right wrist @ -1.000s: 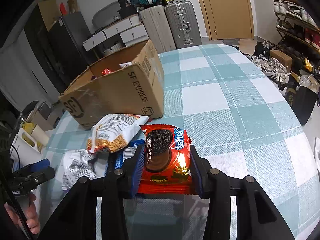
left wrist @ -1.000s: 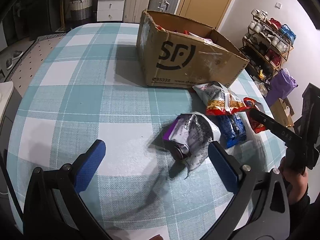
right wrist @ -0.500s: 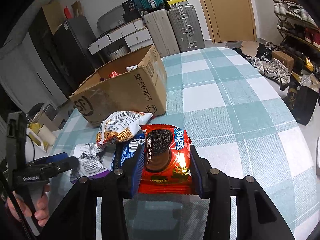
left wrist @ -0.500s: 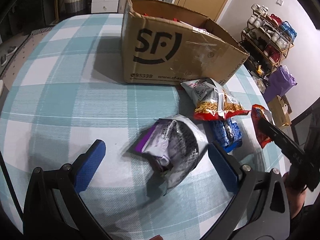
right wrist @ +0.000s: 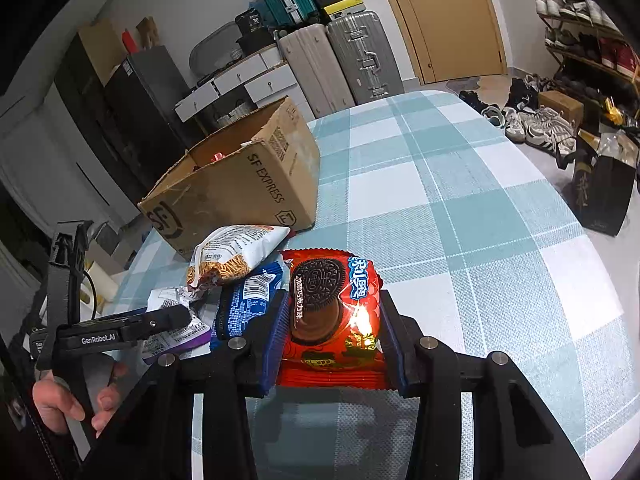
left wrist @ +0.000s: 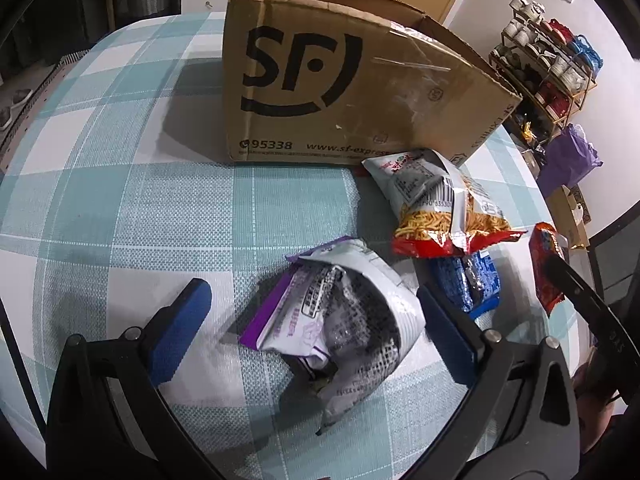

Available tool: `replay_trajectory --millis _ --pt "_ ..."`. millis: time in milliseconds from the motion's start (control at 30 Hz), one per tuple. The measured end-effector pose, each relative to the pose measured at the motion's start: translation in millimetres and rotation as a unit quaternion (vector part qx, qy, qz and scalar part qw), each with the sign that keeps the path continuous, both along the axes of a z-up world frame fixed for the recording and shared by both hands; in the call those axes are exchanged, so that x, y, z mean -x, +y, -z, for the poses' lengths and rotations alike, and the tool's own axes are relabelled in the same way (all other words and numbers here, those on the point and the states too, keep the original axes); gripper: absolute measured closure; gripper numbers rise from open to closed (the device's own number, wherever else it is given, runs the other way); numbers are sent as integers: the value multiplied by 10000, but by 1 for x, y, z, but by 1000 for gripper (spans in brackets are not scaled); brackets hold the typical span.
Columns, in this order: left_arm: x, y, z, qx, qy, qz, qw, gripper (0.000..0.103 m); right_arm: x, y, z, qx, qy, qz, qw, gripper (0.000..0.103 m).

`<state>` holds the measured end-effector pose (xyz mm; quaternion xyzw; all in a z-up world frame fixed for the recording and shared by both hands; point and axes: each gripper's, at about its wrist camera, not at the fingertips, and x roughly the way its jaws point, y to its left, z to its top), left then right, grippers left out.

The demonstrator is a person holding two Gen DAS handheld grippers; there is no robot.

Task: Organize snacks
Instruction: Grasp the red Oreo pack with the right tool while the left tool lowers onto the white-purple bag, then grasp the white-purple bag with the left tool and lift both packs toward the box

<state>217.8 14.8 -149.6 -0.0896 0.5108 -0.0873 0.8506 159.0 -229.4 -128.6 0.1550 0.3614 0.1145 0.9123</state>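
Observation:
My right gripper (right wrist: 334,320) is shut on a red Oreo packet (right wrist: 332,312), held above the checked table; the packet also shows in the left wrist view (left wrist: 546,268). My left gripper (left wrist: 312,320) is open, its blue pads either side of a crumpled purple-and-white snack bag (left wrist: 336,320) lying on the table. A white-and-red noodle snack bag (left wrist: 440,208) and a blue Oreo packet (left wrist: 468,284) lie to the right of it. The open SF cardboard box (left wrist: 340,92) stands just behind, with snacks inside (right wrist: 218,157).
The teal checked tablecloth (right wrist: 460,208) stretches to the right of the box. Suitcases (right wrist: 352,60), drawers and a door stand beyond the table. A shoe rack (left wrist: 552,68) and a purple bag (left wrist: 568,156) are off the table's right edge.
My left gripper has moved forward to the purple-and-white bag, which now lies between its open pads; the box looms closer. My right gripper still holds the red Oreo packet.

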Motion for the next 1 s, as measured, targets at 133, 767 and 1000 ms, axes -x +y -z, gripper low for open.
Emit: replay_trajectory --millis 133,767,1000 --pt "-4 -6 1 -141 -18 -6 9999 1 2 -3 0 -77 -26 11 10000 60" --pt "15 -21 -19 -1 -350 555 9978 57 31 -6 -23 -126 -292 4 9995 60" --pt "31 -16 -46 80 -606 592 9964 56 52 5 -44 -21 -508 -90 9987 60"
